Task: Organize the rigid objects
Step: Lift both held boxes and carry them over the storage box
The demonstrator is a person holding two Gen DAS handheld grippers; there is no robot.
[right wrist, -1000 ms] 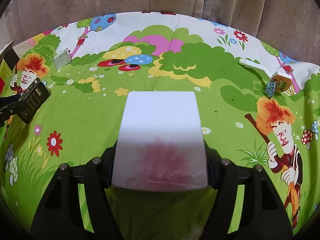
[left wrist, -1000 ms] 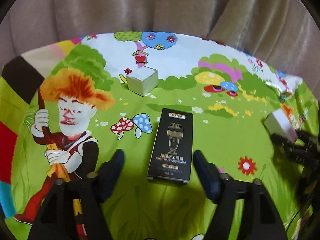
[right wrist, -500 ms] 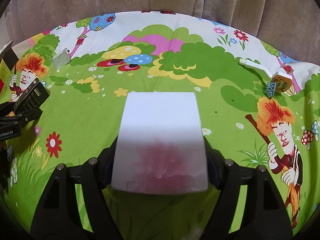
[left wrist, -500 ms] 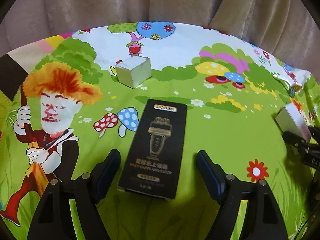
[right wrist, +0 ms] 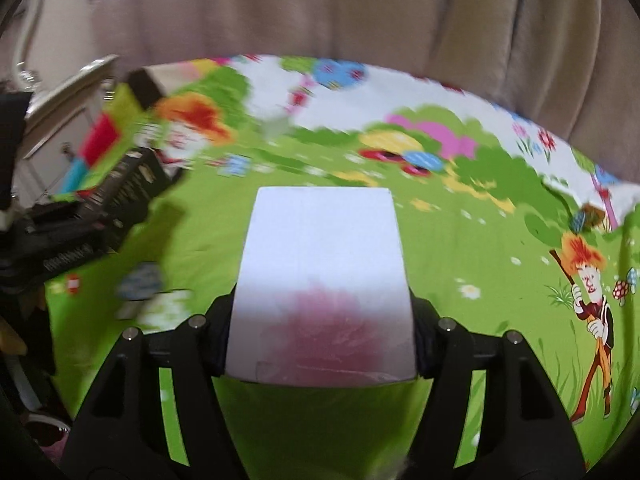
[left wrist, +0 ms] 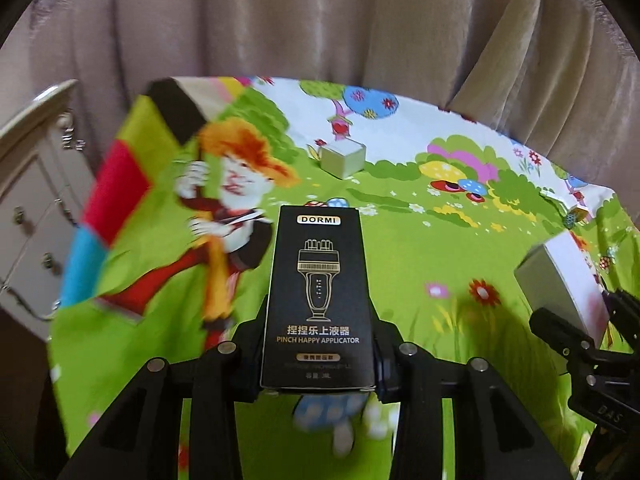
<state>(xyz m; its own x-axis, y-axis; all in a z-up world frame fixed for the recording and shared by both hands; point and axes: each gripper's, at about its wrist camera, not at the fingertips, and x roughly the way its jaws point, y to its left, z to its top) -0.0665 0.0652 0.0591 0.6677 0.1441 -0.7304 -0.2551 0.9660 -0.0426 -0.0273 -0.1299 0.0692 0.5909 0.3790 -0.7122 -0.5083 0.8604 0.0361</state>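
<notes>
Now, left wrist view: left hand-held gripper [left wrist: 318, 354] clamped on the black box [left wrist: 318, 296], which fills centre frame, lifted above the cartoon-print cloth [left wrist: 420, 248]. Small grey cube [left wrist: 343, 160] sits on the cloth, upper centre. Right wrist view: right hand-held gripper [right wrist: 320, 344] holds the white box [right wrist: 322, 276], pink flower print at its near end; jaws closing slightly on it. White cabinet [left wrist: 28, 216] at left edge.

Most of the printed cloth [left wrist: 400, 264] is left open. Its far edge is blocked by curtains [left wrist: 320, 20]; a small white cube [left wrist: 343, 159] is set near it.
</notes>
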